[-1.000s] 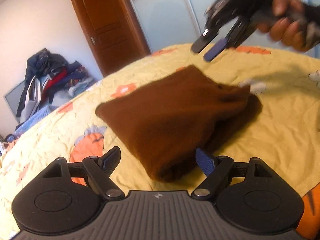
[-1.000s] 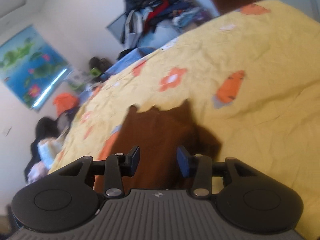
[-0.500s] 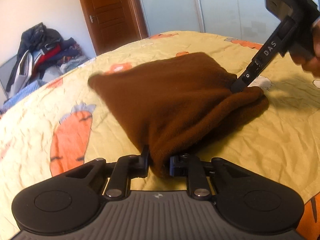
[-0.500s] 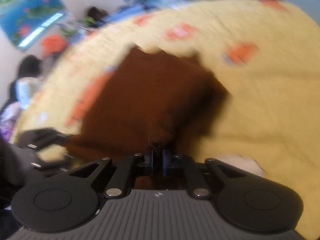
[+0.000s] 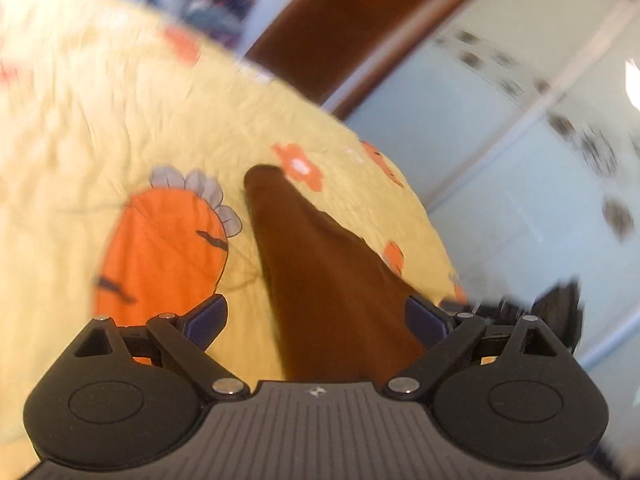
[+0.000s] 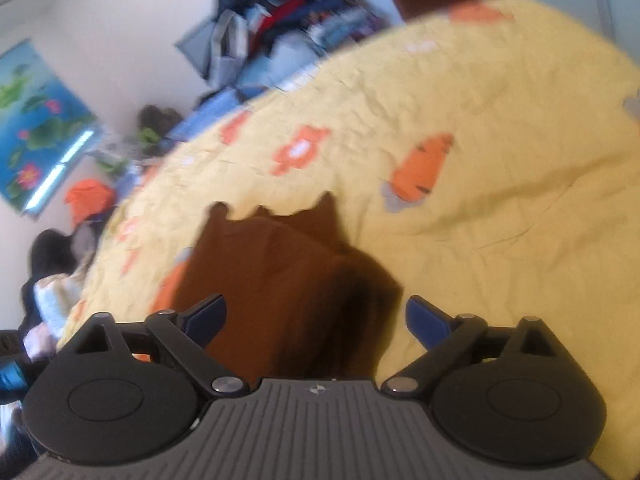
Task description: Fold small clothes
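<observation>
A brown fleece garment [image 5: 320,280] lies folded on the yellow bedsheet [image 5: 120,120]. In the left wrist view it runs forward from between my left gripper's [image 5: 316,316] open fingers, which hold nothing. In the right wrist view the garment [image 6: 280,280] lies in front of and under my right gripper [image 6: 316,316], whose fingers are wide open and empty. Part of the right gripper [image 5: 556,312] shows blurred at the right edge of the left wrist view.
The sheet has orange carrot [image 5: 160,256] and flower prints. A pile of clothes [image 6: 280,20] stands beyond the bed's far edge. A brown door [image 5: 340,20] and pale wardrobe panels [image 5: 520,140] are behind. More clutter lies on the floor at left [image 6: 80,200].
Both grippers were shut on edges of the brown garment half a second ago; both have opened and let it go. Both cameras have swung and the views are blurred.
</observation>
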Demonstrator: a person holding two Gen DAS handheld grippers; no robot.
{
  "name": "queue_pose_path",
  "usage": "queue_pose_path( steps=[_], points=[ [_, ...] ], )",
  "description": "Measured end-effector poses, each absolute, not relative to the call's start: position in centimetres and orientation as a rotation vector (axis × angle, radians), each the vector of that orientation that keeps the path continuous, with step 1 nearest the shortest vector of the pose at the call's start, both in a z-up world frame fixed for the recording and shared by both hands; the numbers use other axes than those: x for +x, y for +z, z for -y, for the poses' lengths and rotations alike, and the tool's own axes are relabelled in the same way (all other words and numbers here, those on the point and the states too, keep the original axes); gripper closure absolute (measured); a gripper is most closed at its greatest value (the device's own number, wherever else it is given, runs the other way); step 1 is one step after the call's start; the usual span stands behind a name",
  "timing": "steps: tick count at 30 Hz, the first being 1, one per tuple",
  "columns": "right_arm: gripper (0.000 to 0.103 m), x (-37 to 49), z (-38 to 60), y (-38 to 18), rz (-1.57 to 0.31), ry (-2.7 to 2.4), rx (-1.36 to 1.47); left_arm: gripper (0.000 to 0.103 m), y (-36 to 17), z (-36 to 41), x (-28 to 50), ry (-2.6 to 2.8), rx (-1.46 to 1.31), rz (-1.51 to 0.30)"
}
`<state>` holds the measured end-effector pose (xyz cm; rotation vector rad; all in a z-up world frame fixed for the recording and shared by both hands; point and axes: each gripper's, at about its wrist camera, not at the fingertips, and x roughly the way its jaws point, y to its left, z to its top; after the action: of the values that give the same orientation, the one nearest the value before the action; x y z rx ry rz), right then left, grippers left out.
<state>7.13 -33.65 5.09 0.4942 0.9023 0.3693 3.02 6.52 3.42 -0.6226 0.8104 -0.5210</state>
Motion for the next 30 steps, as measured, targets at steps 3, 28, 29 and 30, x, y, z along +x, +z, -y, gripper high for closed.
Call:
queue_pose_path(
  steps=[3,28,29,30],
  points=[
    [0.015,10.0,32.6,2.9,-0.971,0.335,0.517,0.013,0.9,-3.9,7.9,-0.517,-0.694,-0.948],
    [0.028,12.3,25.5,4.3,-0.863,0.519,0.608,0.035,1.7,-12.5,6.4,-0.471,-0.647,-0.926],
    [0.028,11.4,25.7,4.5,-0.870,0.528,0.597,0.035,0.9,-12.3,5.4,-0.492,-0.683,-0.961],
    [0.028,10.4,25.9,4.5,-0.880,0.532,0.591,0.035,0.2,-12.0,4.5,-0.501,-0.706,-0.989]
  ],
)
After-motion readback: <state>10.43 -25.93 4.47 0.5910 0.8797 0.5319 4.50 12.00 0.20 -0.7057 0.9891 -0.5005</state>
